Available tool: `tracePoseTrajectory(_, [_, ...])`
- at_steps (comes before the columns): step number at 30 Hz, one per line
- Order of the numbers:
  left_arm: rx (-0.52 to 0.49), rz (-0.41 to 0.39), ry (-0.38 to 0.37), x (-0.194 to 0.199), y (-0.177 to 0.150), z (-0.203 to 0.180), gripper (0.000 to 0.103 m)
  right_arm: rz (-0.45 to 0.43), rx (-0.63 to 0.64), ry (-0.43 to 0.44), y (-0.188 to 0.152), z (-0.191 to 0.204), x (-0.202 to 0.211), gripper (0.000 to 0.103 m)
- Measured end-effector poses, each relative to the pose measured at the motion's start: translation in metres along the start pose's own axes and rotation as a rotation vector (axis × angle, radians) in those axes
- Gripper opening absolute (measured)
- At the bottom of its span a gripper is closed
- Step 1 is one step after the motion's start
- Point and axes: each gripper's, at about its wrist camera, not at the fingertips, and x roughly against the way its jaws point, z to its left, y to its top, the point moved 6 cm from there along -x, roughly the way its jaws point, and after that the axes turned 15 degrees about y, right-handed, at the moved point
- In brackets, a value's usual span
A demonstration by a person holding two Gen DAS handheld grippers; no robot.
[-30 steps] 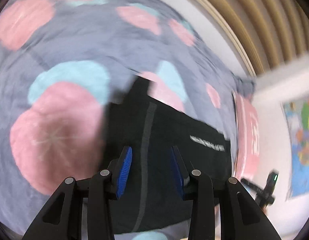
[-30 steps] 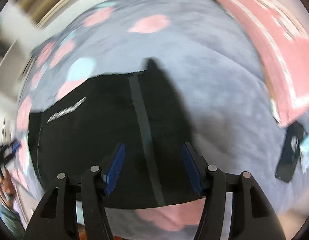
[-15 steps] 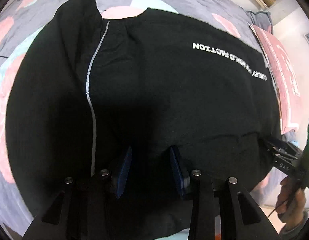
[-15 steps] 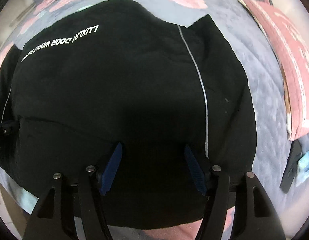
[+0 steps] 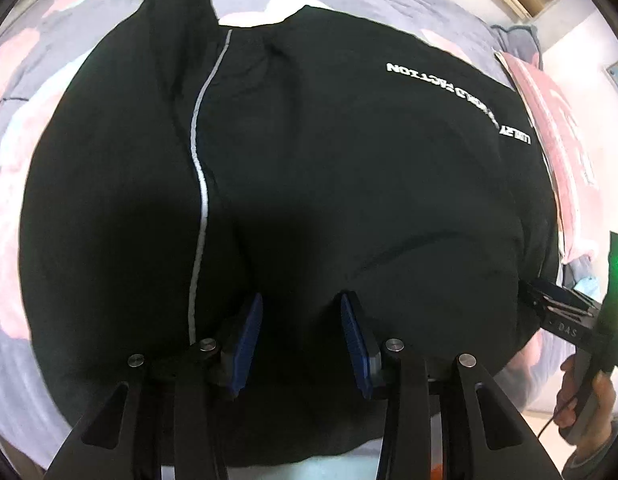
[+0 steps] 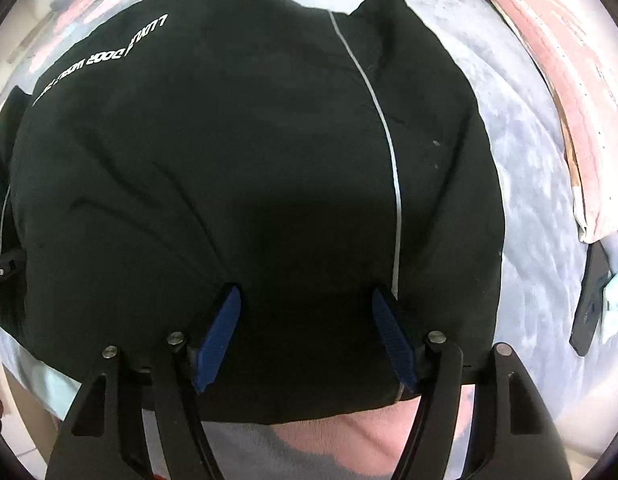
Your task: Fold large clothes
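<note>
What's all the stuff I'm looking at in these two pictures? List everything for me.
Black garment: one, black with white lettering and a grey stripe, spread flat on the bed.
Bedspread: one, grey with pink and pale blue patches, under the garment.
Pink cloth: one, pink with white markings, on the bed's right side.
Dark flat object: one, black, on the bedspread below the pink cloth; can't tell what it is.
Left tool: one, black with blue pads, open over the garment's near edge.
Right tool: one, same colours, open over the garment.
Right hand: one, gripping the right tool's handle.

flowered bedspread (image 5: pixel 13 92) (grey), pink pillow (image 6: pixel 565 52)
</note>
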Motion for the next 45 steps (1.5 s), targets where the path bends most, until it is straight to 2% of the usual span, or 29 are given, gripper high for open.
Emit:
tracePoseTrajectory(4, [-0.001,0.021,0.006,0.001,0.005,0.001,0.042,0.015,-0.013,-0.005,-0.001,0.001,0.002,0.072])
tracePoseTrajectory(11, [-0.023,-0.031,0.035,0.042,0.022,-0.008,0.042,0.041,-0.109,0.05,0.004,0.008,0.035,0.073])
tracePoseTrajectory(19, [-0.037,-0.187,0.104,0.113,0.056,-0.023,0.042,-0.055,-0.065,0.055,0.027,0.035,0.096,0.073])
tracePoseTrajectory(21, [-0.039,-0.226,0.087,0.134,0.063,-0.021,0.042,-0.121,-0.048,0.022,0.036,0.042,0.122,0.073])
tracePoseTrajectory(24, [-0.068,-0.255,-0.023,0.164,0.072,-0.036,0.042,-0.213,-0.033,0.01,0.049,0.05,0.159,0.073])
tracePoseTrajectory(26, [-0.098,-0.289,-0.049,0.182,0.076,-0.051,0.042,-0.255,-0.033,0.013,0.056,0.062,0.182,0.073])
tracePoseTrajectory(30, [-0.149,-0.389,0.0,0.221,0.077,-0.073,0.042,-0.316,-0.01,0.036,0.073,0.077,0.215,0.073])
tracePoseTrajectory(36, [-0.138,-0.497,0.069,0.272,0.082,-0.078,0.044,-0.396,0.035,0.041,0.079,0.108,0.245,0.073])
tracePoseTrajectory(39, [-0.109,-0.552,0.168,0.291,0.08,-0.071,0.055,-0.419,0.055,0.039,0.08,0.118,0.26,0.073])
tracePoseTrajectory(45, [-0.032,-0.637,0.35,0.32,0.079,-0.053,0.055,-0.445,0.083,0.062,0.083,0.135,0.276,0.074])
